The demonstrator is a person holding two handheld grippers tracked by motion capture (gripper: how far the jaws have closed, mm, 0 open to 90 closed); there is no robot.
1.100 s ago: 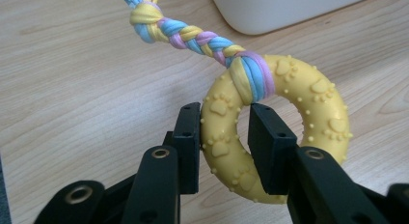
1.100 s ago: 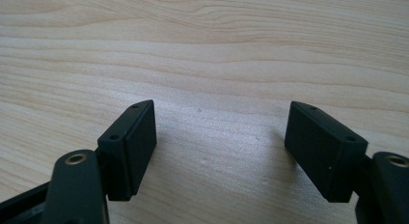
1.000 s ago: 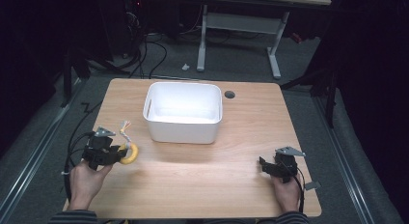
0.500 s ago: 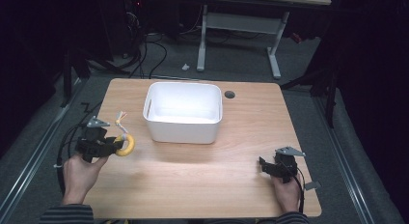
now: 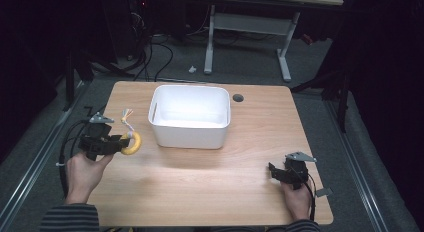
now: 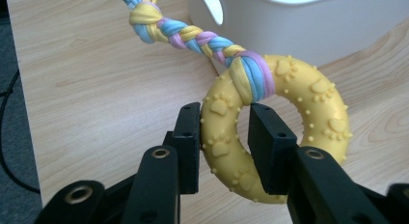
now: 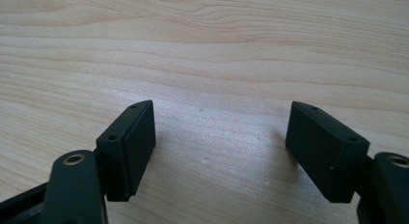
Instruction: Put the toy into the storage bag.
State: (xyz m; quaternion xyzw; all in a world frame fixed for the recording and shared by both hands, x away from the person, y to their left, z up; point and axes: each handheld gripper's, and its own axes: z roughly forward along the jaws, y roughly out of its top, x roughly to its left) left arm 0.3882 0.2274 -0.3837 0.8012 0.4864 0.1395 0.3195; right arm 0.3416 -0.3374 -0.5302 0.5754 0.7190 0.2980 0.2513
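Wooden tabletop [image 5: 210, 177], white bin [image 5: 190, 117] centre; left gripper [image 5: 116, 144] clamped on yellow ring toy [image 6: 270, 132], right gripper [image 7: 219, 151] wide, empty.

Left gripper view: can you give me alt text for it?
The left gripper has its black fingers clamped on a yellow paw-print ring toy with a braided pastel rope tied to it, above the wooden table, a white bin behind.

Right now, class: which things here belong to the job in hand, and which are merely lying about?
In the job:
yellow ring toy with braided rope, clamped in the left gripper
white bin

Lying about:
right gripper, open, resting on the table
cables on the floor
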